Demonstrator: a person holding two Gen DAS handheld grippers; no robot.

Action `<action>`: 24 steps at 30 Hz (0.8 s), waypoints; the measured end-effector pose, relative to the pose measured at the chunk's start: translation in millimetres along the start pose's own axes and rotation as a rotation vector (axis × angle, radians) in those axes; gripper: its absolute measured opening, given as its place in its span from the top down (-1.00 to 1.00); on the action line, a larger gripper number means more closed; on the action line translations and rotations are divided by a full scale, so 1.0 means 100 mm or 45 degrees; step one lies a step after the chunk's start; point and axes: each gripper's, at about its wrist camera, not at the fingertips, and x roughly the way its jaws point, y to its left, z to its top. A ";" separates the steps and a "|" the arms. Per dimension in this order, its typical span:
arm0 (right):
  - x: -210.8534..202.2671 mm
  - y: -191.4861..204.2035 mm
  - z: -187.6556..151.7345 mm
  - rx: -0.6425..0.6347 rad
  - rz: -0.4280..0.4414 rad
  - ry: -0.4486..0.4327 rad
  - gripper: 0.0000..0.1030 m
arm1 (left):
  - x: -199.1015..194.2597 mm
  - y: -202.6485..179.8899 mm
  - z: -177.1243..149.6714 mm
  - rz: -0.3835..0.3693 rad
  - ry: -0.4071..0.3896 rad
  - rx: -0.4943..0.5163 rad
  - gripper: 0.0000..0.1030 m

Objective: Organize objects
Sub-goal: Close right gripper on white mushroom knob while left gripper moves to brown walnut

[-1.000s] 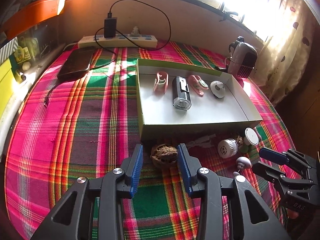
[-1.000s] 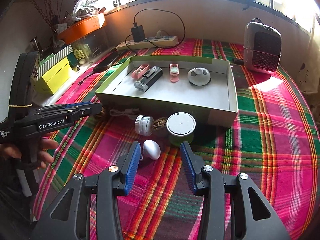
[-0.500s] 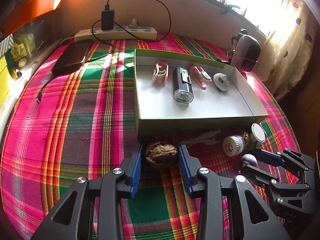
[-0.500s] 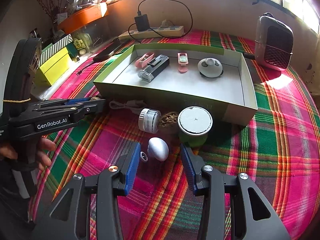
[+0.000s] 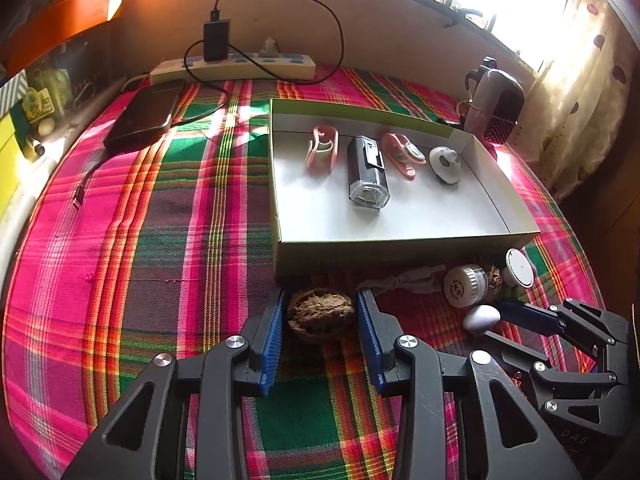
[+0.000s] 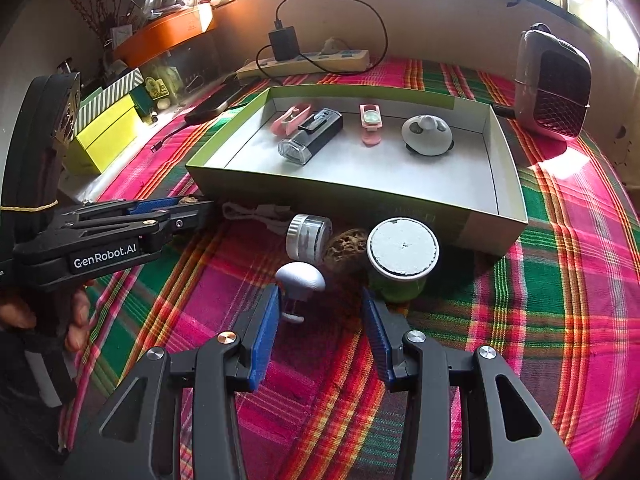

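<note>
A shallow green-sided box holds a pink clip, a black light, a pink tool and a white round gadget. My left gripper is open with a brown walnut between its pads, just in front of the box. My right gripper is open around a silver knob-shaped piece on the cloth; it also shows in the left wrist view.
A small white jar on its side, a second walnut, a green cup with white lid and a white cord lie before the box. A small heater, power strip, phone and yellow boxes stand around.
Both grippers have moved forward. The walnut now sits between the left pads and the silver piece between the right pads. Both jaws stay open.
</note>
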 end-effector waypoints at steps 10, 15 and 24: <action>0.04 0.08 0.05 -0.032 -0.008 0.003 0.18 | 0.00 0.00 0.00 0.005 -0.001 0.001 0.36; 0.07 0.14 0.04 -0.062 -0.010 0.007 0.32 | 0.00 0.00 -0.01 0.013 -0.005 0.004 0.41; 0.08 0.15 0.05 -0.062 -0.018 0.002 0.48 | 0.00 0.00 -0.01 0.015 -0.008 0.007 0.41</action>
